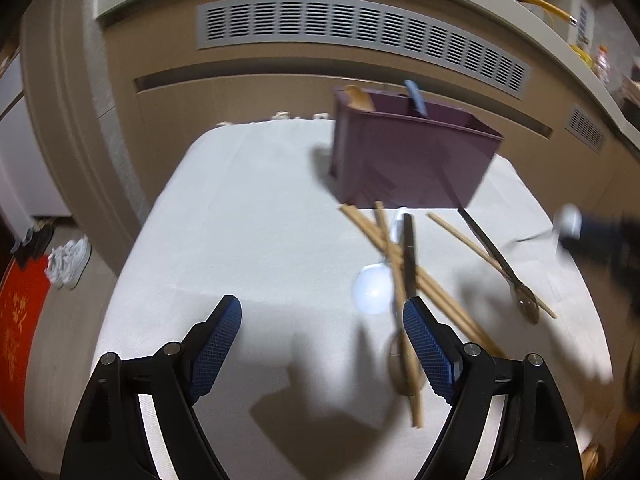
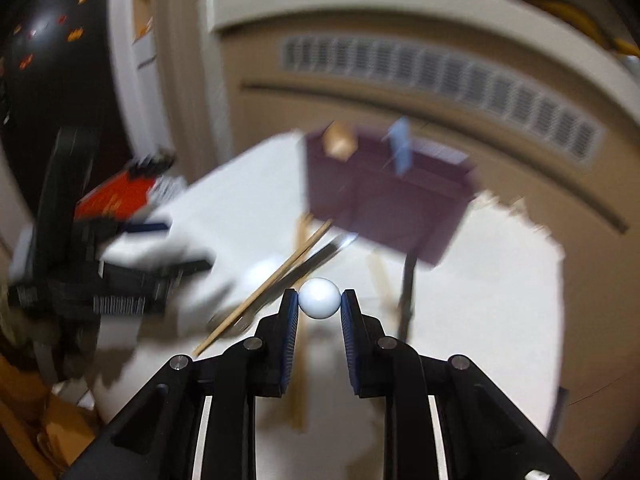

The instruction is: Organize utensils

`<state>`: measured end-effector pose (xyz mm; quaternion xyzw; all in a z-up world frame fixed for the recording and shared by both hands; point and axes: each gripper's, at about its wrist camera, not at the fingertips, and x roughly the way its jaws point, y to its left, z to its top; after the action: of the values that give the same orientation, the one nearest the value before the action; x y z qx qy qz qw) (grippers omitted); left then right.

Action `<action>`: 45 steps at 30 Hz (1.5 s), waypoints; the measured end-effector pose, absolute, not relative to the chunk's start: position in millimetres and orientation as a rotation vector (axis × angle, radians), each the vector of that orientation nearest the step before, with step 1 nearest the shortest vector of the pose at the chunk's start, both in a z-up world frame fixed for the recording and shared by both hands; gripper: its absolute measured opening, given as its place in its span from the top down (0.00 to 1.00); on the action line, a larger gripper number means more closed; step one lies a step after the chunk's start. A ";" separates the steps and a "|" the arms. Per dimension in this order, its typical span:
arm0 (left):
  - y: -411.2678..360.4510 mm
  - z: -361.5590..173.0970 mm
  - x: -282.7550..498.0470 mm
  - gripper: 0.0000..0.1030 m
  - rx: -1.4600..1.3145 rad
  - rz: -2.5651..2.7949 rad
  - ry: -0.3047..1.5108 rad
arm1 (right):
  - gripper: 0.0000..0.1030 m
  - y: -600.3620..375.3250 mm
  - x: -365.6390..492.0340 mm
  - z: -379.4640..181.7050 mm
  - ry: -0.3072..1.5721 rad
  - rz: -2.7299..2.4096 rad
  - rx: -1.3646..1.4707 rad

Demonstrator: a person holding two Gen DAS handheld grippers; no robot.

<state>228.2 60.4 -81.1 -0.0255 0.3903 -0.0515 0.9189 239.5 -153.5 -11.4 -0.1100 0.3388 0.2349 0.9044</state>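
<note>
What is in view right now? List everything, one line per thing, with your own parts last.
utensil box: one, purple, far side of the table
handles in the box: two, one wooden, one blue, sticking up
chopsticks: several, wooden, crossed on the cloth in front of the box
metal spoons: two, dark, one on the right, one by the left fingers
loose white spoon: one, on the cloth beside the chopsticks
tablecloth: one, white
shoes: a pair, white, on the floor
mat: one, red, on the floor
vent grille: one, grey, on the wall behind
left gripper: fingers open, empty
right gripper: fingers closed on a held white spoon
</note>
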 end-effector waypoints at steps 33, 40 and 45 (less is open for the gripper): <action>-40.0 -101.8 345.5 0.88 0.168 -0.249 0.971 | 0.80 -213.2 276.0 -6.8 0.712 0.425 -0.005; -15.4 -44.4 277.4 0.88 0.072 -0.275 0.783 | 0.80 -202.9 250.5 9.5 0.699 0.466 -0.012; 2.0 -5.4 236.0 0.88 -0.002 -0.269 0.665 | 0.80 -190.3 229.2 19.7 0.690 0.508 -0.028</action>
<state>236.0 2.0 -5.4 -0.0009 0.3256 -0.1318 0.9363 229.2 -190.3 19.7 -0.0137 0.3346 0.2463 0.9095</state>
